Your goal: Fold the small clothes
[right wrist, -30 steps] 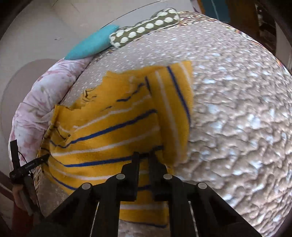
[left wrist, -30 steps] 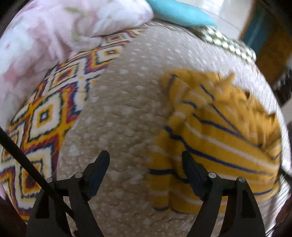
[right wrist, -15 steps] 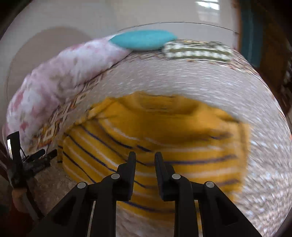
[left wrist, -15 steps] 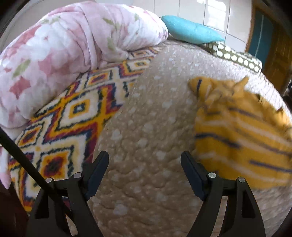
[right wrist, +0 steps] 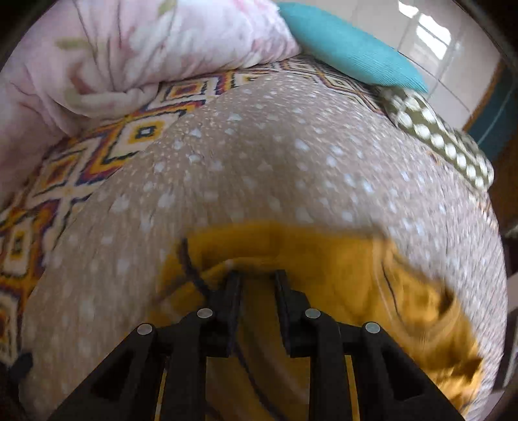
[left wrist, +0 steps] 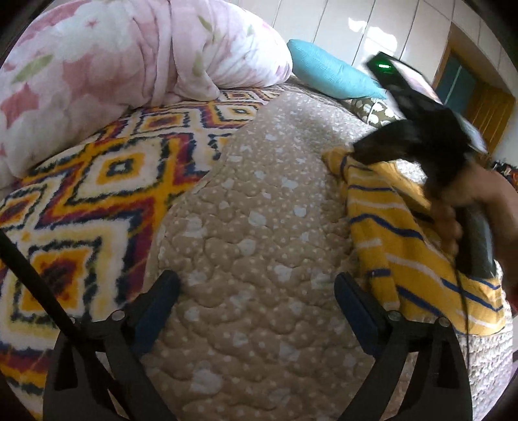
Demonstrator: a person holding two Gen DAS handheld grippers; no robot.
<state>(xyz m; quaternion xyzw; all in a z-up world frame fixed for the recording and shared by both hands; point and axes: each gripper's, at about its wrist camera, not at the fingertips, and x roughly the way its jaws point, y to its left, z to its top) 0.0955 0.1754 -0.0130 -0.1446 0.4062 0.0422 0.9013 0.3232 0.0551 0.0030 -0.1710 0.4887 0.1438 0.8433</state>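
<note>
Two black two-finger grippers work over a bed. Nearest in the left wrist view, the left gripper (left wrist: 255, 291) has its fingers spread wide with nothing between them, hovering above the beige quilted bedspread with white spots (left wrist: 259, 207). Just right of its right finger lies the small mustard-yellow knitted garment with navy and white stripes (left wrist: 385, 233), bunched on the bedspread. The right hand (left wrist: 453, 223) wraps the dark handle of the other tool above that garment, and the tool's black body with a green light reaches up and away from it, blurred.

Nearest in the right wrist view, the right gripper (right wrist: 255, 278) has its fingers drawn close together, a narrow gap showing between them; a fold of the yellow garment (right wrist: 323, 259) sits at the fingertips, but blur hides whether the cloth is pinched or merely touched. The garment spreads under and to the right of the gripper, its frayed-looking edge toward the right side of the bed.

Farther left, a fleece blanket with yellow, red and navy diamond patterns (left wrist: 97, 194) lies beside the bedspread. Beyond it rests a puffy pink floral duvet (left wrist: 129, 58). Farthest away sit a turquoise cushion (right wrist: 349, 51) and an olive cushion with white dots (right wrist: 443, 142), against a white tiled wall (left wrist: 356, 26).
</note>
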